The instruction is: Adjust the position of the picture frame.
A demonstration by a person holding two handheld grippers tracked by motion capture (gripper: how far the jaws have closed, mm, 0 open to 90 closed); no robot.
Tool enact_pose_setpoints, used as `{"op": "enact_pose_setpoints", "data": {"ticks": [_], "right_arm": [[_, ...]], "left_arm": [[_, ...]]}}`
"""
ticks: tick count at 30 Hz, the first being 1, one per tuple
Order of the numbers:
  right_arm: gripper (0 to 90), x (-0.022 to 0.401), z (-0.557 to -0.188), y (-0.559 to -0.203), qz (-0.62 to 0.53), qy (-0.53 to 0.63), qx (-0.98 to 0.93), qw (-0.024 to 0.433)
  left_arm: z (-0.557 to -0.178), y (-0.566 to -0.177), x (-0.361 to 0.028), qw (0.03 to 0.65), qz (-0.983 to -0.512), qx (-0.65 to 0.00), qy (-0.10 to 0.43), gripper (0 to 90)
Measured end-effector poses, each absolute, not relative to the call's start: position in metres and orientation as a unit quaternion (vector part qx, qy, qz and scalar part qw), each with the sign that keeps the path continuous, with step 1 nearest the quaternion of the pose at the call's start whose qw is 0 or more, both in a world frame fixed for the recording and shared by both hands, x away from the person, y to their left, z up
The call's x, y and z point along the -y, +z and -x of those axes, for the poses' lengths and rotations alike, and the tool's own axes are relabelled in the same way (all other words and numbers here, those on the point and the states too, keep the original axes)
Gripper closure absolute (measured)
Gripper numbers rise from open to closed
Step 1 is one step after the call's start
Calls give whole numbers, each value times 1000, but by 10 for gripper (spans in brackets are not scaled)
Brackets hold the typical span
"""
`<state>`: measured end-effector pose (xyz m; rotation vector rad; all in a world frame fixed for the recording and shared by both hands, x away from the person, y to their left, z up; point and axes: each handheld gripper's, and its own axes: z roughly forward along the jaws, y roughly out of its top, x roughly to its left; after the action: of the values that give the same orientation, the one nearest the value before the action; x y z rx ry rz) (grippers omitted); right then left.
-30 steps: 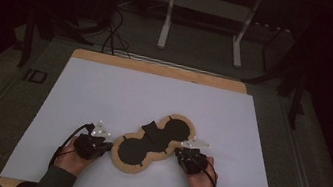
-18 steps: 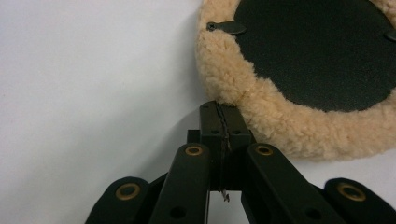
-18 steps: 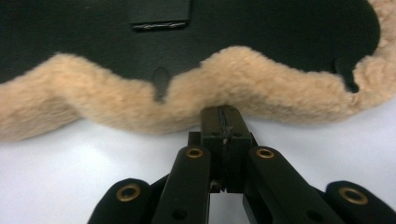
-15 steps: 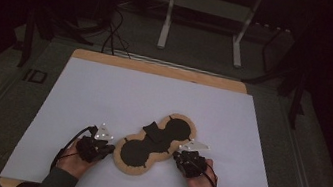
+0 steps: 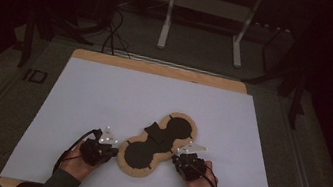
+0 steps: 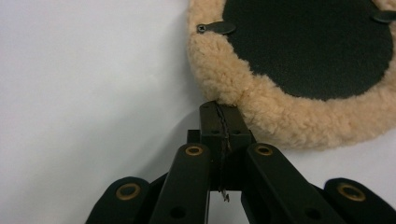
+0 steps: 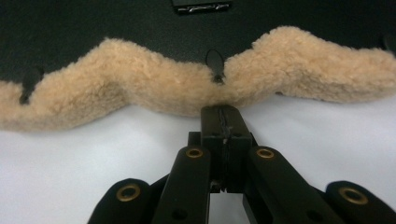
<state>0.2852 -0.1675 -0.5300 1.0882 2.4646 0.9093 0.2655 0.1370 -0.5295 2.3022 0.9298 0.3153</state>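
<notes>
A peanut-shaped pad (image 5: 134, 171) with a tan fleece rim and black middle lies on the white table top, near the front. My left gripper (image 5: 114, 152) is shut, its tip against the fleece rim (image 6: 243, 93) of the near lobe. In the left gripper view, the left gripper (image 6: 219, 109) has nothing visible between its jaws. My right gripper (image 5: 175, 160) is shut too, and in the right gripper view the right gripper (image 7: 223, 112) touches the fleece (image 7: 154, 88) at the pad's narrow waist, just below a small black tab (image 7: 215, 60).
A white sheet (image 5: 154, 96) covers the wooden table (image 5: 158, 68). A small black flap (image 5: 154, 130) lies on the pad's waist. Beyond the table's far edge stand a metal frame (image 5: 209, 4) and floor cables (image 5: 112, 39).
</notes>
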Motion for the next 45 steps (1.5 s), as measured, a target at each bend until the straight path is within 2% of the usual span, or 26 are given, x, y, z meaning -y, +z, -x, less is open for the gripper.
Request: {"op": "enact_pose_setpoints", "data": {"ticks": [11, 17, 45], "right_arm": [[896, 176, -290, -529, -396, 319, -849, 146], [896, 174, -287, -528, -389, 319, -852, 145], [895, 181, -291, -528, -404, 320, -846, 135]], "left_arm": [[-263, -530, -127, 313, -878, -341, 121, 900], [-275, -531, -129, 332, -852, -384, 128, 900], [-264, -533, -111, 341, -865, -351, 110, 900]]}}
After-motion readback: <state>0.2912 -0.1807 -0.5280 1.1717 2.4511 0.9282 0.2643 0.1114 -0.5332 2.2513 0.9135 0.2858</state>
